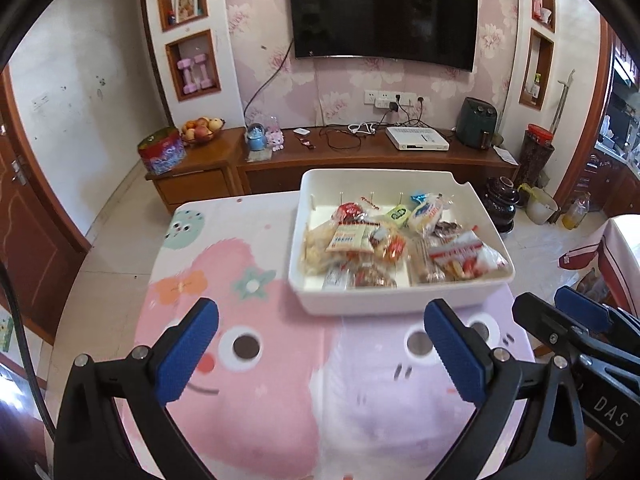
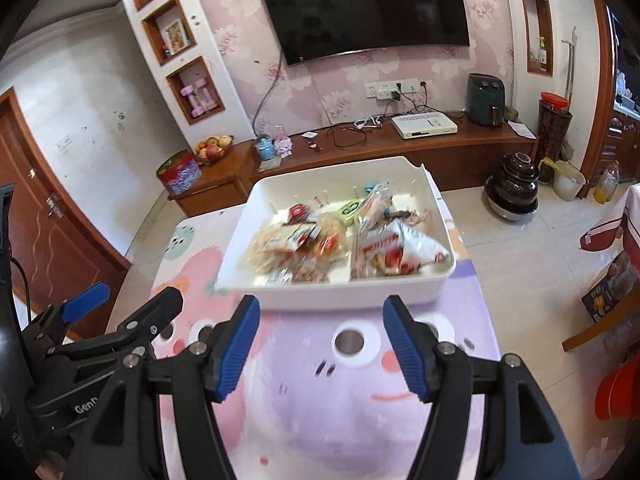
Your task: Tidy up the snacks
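A white plastic bin (image 1: pixel 360 303) (image 2: pixel 340 294) stands on the far right part of the table and holds several wrapped snacks (image 1: pixel 352 240) (image 2: pixel 296 240). A red and white bag (image 1: pixel 468 258) (image 2: pixel 404 250) lies in its right half. My left gripper (image 1: pixel 320 320) hangs open and wide above the cartoon tablecloth, short of the bin, with nothing between its blue pads (image 1: pixel 184 356). My right gripper (image 2: pixel 320 316) is open too, its fingers empty, just in front of the bin's near wall. Each gripper shows at the edge of the other's view.
The table carries a pink and lilac cartoon cloth (image 1: pixel 256 400) (image 2: pixel 344 408). Behind it runs a low wooden TV cabinet (image 1: pixel 360 156) with a fruit bowl (image 1: pixel 202 128), a tin (image 1: pixel 162 156) and a set-top box. Dark jars (image 2: pixel 514 188) stand on the tiled floor at right.
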A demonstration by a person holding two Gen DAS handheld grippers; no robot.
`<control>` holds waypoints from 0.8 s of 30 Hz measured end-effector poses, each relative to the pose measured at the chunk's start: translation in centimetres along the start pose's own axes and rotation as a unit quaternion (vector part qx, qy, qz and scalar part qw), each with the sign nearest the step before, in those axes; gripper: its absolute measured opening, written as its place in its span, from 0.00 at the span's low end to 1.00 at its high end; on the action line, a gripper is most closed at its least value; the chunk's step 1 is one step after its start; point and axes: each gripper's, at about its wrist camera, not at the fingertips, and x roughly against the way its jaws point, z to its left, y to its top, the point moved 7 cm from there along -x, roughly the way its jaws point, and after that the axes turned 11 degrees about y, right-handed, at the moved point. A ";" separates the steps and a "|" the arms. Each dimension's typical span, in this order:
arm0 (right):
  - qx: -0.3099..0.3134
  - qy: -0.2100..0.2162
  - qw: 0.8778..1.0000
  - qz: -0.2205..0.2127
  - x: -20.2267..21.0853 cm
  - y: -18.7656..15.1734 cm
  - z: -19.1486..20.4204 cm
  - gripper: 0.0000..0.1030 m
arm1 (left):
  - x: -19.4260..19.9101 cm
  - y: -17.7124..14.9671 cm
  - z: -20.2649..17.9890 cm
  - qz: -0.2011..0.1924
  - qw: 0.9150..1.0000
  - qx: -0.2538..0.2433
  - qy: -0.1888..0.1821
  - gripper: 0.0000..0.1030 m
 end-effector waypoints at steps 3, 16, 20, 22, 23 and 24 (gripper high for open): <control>0.014 -0.001 1.000 -0.001 1.8 -1.7 1.1 0.63 | 2.1 -2.1 1.1 0.003 1.000 0.002 -0.001 0.99; 0.029 -0.002 0.999 -0.021 7.9 -7.7 4.2 0.65 | 8.5 -8.7 3.5 0.020 1.000 -0.002 0.001 0.99; 0.033 0.000 0.999 -0.028 9.0 -8.6 4.7 0.67 | 9.0 -9.8 3.8 0.034 0.999 0.003 -0.007 0.99; 0.036 0.000 0.999 -0.028 9.1 -8.9 4.9 0.68 | 9.0 -10.3 4.1 0.043 0.999 0.010 -0.011 0.99; 0.037 -0.002 0.999 -0.028 9.1 -8.8 4.9 0.68 | 9.0 -10.5 4.2 0.047 0.999 0.013 -0.012 0.99; 0.036 -0.003 0.999 -0.028 9.1 -8.8 4.9 0.69 | 9.0 -10.7 4.2 0.049 0.999 0.014 -0.010 0.99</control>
